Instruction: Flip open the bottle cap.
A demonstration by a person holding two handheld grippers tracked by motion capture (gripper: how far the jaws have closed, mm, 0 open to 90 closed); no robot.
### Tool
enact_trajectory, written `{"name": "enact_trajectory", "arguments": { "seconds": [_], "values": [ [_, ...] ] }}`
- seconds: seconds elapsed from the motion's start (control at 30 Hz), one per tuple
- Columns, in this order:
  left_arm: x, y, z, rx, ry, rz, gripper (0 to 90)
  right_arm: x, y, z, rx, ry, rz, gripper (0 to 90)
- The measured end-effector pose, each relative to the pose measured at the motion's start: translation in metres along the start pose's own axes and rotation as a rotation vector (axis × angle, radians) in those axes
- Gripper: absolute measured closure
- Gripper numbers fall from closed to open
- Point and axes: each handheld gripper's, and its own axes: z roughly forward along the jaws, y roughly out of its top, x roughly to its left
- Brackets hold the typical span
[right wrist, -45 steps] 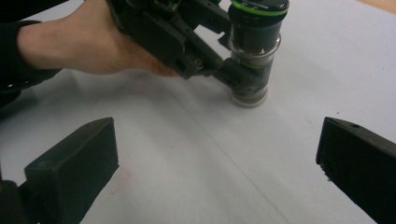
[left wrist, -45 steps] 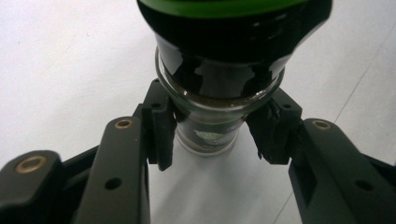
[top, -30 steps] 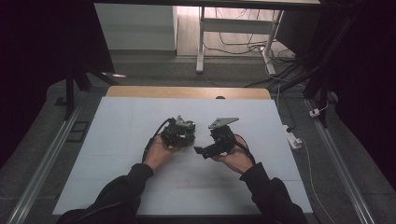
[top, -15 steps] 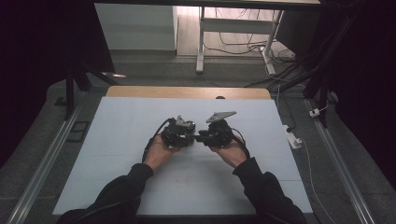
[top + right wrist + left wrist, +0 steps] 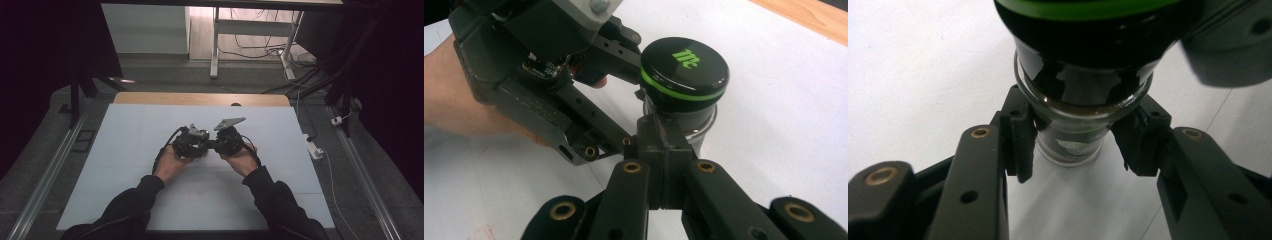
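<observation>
Your left gripper (image 5: pixel 1078 145) has its fingers (image 5: pixel 1020 135) clenched on the glass body of a small jar (image 5: pixel 1073 130), one pad on each side just under the shoulder where the glass widens. The grip is on the glass, not on the cap (image 5: pixel 684 70). That cap is black with a green band and a green mark on top, and it sits free above your left fingers.

Your right gripper (image 5: pixel 659 150) has its fingers pressed flat together, grasping nothing. Their tips sit just at the near side of the jar, low against the glass and below the cap's rim. Whether they touch the glass, you cannot tell from here.

The jar stands roughly upright, its long axis rising from the white tabletop (image 5: pixel 125 145), with something dark filling the lower part. From above, both grippers meet near the middle of the tabletop, your left hand (image 5: pixel 170 162) and right hand (image 5: pixel 240 160) close together with the jar between them.

If the cap is what you are after, it lies above and just beyond your right fingertips. They would need to part and rise to the green band. The left hold looks firm enough to resist a twist, though smooth glass may slip.
</observation>
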Motion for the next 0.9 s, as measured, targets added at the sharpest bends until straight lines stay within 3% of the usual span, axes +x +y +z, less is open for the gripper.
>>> {"name": "enact_trajectory", "arguments": {
  "seconds": [0.53,0.9],
  "values": [
    [0.0007,-0.0004,0.0001,-0.001,-0.003,-0.003,53.8,0.0013,0.0021,-0.0005,0.0,0.006,-0.007,89.7],
    [-0.0008,-0.0003,0.0004,-0.003,0.006,0.003,53.9,0.0012,0.0076,-0.0059,-0.034,0.004,0.001,89.7]
  ]
}}
